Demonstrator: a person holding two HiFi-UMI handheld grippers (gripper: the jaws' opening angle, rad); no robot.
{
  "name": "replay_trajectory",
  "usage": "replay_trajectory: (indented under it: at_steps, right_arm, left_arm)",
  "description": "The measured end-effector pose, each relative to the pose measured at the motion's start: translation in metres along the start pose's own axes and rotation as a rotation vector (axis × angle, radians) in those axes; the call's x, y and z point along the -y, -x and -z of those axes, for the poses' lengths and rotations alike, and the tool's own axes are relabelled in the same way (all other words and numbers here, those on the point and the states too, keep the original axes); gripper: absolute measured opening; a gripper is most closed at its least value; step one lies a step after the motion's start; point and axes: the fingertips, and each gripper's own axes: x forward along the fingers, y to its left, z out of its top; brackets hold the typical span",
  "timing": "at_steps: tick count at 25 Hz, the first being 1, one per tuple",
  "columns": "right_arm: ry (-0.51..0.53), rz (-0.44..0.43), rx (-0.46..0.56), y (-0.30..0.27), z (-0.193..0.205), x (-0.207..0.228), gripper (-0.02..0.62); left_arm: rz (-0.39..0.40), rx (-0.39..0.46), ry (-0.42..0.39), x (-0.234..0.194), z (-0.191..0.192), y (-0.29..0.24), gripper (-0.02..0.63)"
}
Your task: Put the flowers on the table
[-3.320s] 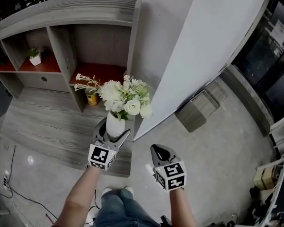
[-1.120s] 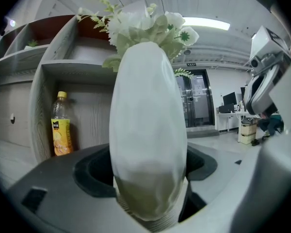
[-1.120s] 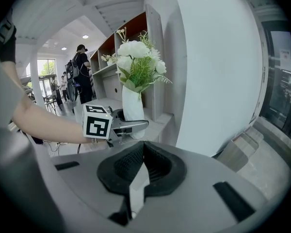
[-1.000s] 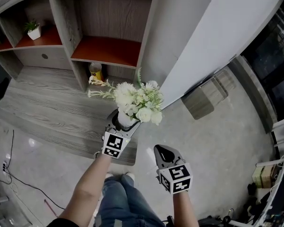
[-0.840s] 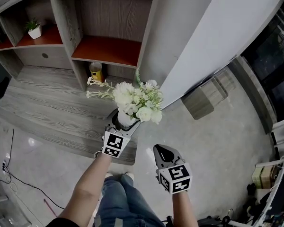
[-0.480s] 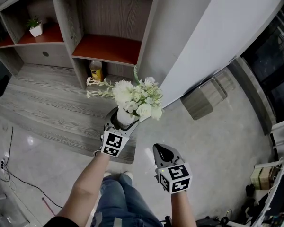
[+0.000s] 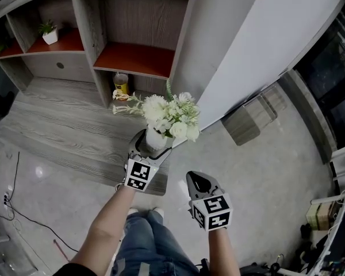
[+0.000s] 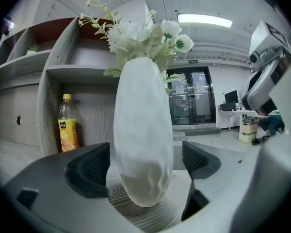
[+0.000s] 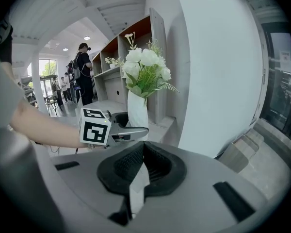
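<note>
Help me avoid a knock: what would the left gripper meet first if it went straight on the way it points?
The vase: it stands between the left gripper's tongs, which have just been opening and look clear of its sides. Depth beyond it is unclear.

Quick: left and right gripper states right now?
Left gripper: open, jaws just opened, pads clear of the white vase of flowers standing between them.
Right gripper: shut, nothing held.

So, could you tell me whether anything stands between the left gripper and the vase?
Nothing visible does: the vase stands between the left gripper's jaws, which have just been opening, with a gap at each pad.
</note>
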Motion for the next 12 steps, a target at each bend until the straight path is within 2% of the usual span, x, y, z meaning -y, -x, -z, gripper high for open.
replay_trajectory:
  at_steps: [12]
  right_arm:
    - [0.037,0.006,0.018,0.011,-0.029,-0.015,0.015]
  left_arm:
    - [-0.028,0.002,0.020,-0.015,-0.022,0.035,0.459]
